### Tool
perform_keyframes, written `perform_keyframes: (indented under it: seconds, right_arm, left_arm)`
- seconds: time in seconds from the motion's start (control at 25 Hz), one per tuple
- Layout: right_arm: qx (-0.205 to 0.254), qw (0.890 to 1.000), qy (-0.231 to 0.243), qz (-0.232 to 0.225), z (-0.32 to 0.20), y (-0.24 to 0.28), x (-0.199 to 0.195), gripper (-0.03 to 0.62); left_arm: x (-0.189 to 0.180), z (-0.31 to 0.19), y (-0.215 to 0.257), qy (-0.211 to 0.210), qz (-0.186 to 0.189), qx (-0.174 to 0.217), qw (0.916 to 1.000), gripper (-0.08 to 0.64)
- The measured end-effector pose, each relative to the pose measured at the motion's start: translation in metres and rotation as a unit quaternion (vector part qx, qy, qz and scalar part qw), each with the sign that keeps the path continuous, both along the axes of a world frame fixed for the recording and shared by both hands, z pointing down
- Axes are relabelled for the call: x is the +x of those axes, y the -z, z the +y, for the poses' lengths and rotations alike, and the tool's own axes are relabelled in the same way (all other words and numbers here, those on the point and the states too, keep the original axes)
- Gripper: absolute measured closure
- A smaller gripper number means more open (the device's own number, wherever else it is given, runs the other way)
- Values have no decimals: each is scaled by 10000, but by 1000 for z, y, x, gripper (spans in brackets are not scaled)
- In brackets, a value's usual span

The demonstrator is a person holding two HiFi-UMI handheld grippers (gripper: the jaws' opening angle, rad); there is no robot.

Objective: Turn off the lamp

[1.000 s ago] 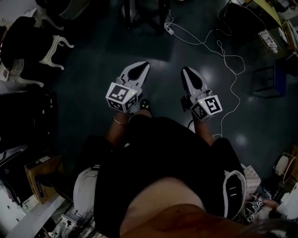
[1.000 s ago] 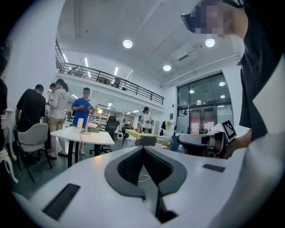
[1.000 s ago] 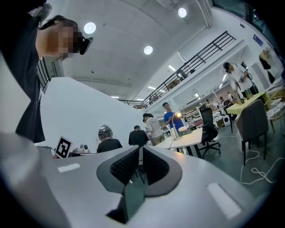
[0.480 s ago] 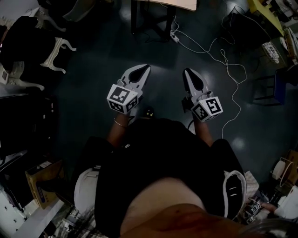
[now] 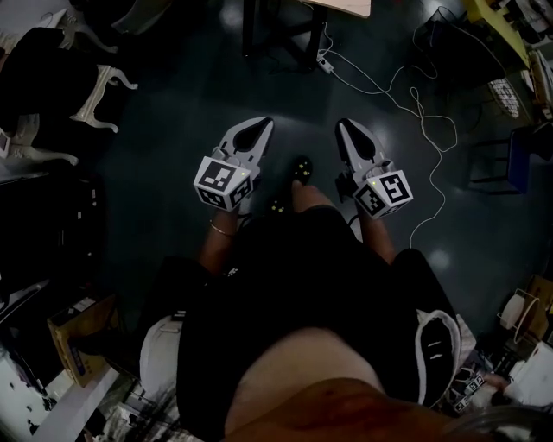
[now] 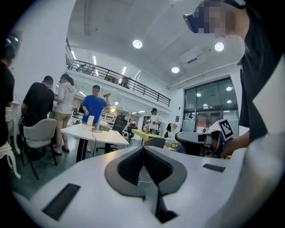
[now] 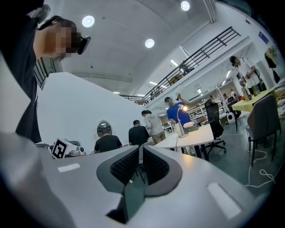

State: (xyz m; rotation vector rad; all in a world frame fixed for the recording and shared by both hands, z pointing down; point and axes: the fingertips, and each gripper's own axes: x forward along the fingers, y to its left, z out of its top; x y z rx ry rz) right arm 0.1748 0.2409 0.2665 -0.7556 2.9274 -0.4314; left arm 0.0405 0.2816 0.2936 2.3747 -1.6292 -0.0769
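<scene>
The lamp (image 7: 180,121) is a slim desk lamp, lit, on a white table (image 7: 196,136) far ahead in the right gripper view. The left gripper view shows the same lamp (image 6: 97,125) small on the table (image 6: 89,132), left of centre. My left gripper (image 5: 257,123) and right gripper (image 5: 346,125) are held side by side above the dark floor, both pointing forward. The left gripper (image 6: 143,148) has its pads touching with nothing between them. The right gripper (image 7: 140,146) is likewise shut and empty. Both are well short of the table.
A table corner (image 5: 341,7) shows at the top of the head view, with white cables (image 5: 423,112) trailing over the floor to its right. White chairs (image 5: 95,91) stand at the left. Several people (image 7: 151,127) stand or sit round the table, and a grey chair (image 7: 262,116) is at the right.
The floor has slid back under me and the table corner has come into view at the top. Both grippers were carried forward together, and a foot has stepped out between them.
</scene>
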Motion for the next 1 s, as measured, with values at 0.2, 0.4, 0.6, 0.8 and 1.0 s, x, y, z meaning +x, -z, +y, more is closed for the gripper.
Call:
perform_keyframes:
  seconds: [0.2, 0.4, 0.6, 0.8, 1.0]
  right_arm:
    - [18, 9998, 194, -34, -30, -3, -16, 591]
    - [53, 9994, 326, -93, -63, 0, -39, 591]
    - [-15, 9996, 267, -110, -109, -7, -40, 591]
    - [-47, 9997, 238, -100, -154, -13, -38, 591]
    - [-136, 9995, 250, -130, -194, -14, -32, 591]
  left_arm:
    - [-18, -14, -5, 265, -78, -100, 9996, 553]
    - [-41, -41, -5, 468, -144, -121, 9987, 553]
    - [-44, -87, -5, 400, -216, -128, 9989, 553]
    - [-45, -140, -1, 347, -315, -158, 9988, 554]
    - [-35, -186, 4, 308, -192, -118, 9993, 554]
